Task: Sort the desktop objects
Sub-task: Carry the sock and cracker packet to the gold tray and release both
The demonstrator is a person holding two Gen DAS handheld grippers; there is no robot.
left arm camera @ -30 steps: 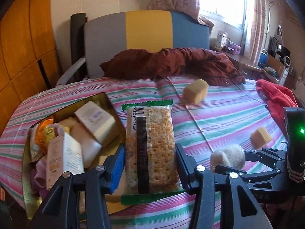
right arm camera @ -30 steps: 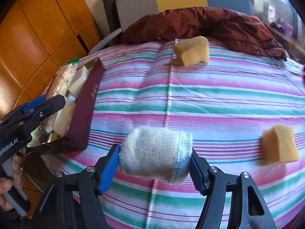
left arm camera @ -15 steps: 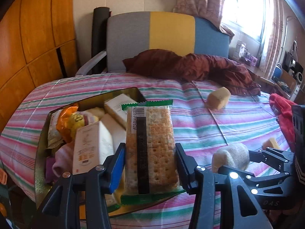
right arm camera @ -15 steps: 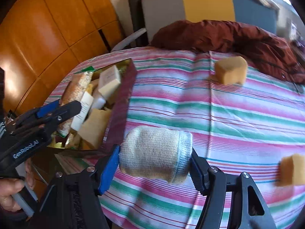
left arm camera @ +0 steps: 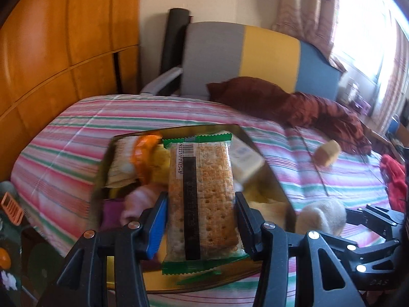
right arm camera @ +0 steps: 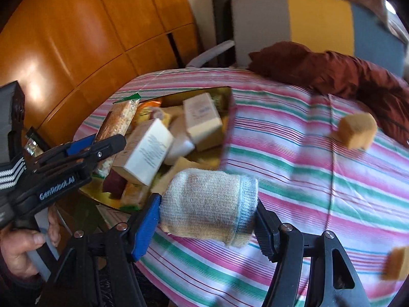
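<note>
The cracker packet point(left arm camera: 202, 199), in clear wrap with green ends, was pinched upright between the pads of the left hand-held gripper point(left arm camera: 200, 220), held in the air over the near part of the gold tray point(left arm camera: 271, 176). That tray lay on the striped cloth of the tabletop point(right arm camera: 294, 148), close to its left edge, and was crowded with small cartons, an orange wrapper and a pink bundle; motion blur made finer detail hard to read. The white carton point(right arm camera: 148, 151) lay tilted near the middle of the tray, with a second pale box point(right arm camera: 202, 117) behind it.

To the right of the tray, the rolled sock point(right arm camera: 209, 204), beige with a pale blue cuff, was clamped sideways in the right hand-held gripper point(right arm camera: 207, 220), just off the tray's near right corner and above the cloth. A person's hand point(right arm camera: 18, 250) gripped the left tool's handle at the lower left.

Farther right of the tray, two yellow sponge blocks sat on the cloth well apart: one point(right arm camera: 355, 130) toward the far side, another point(right arm camera: 396, 263) at the near right edge. Behind the tray, a dark red jacket point(left arm camera: 294, 102) lay crumpled against a grey, yellow and blue chair back point(left arm camera: 255, 58).
</note>
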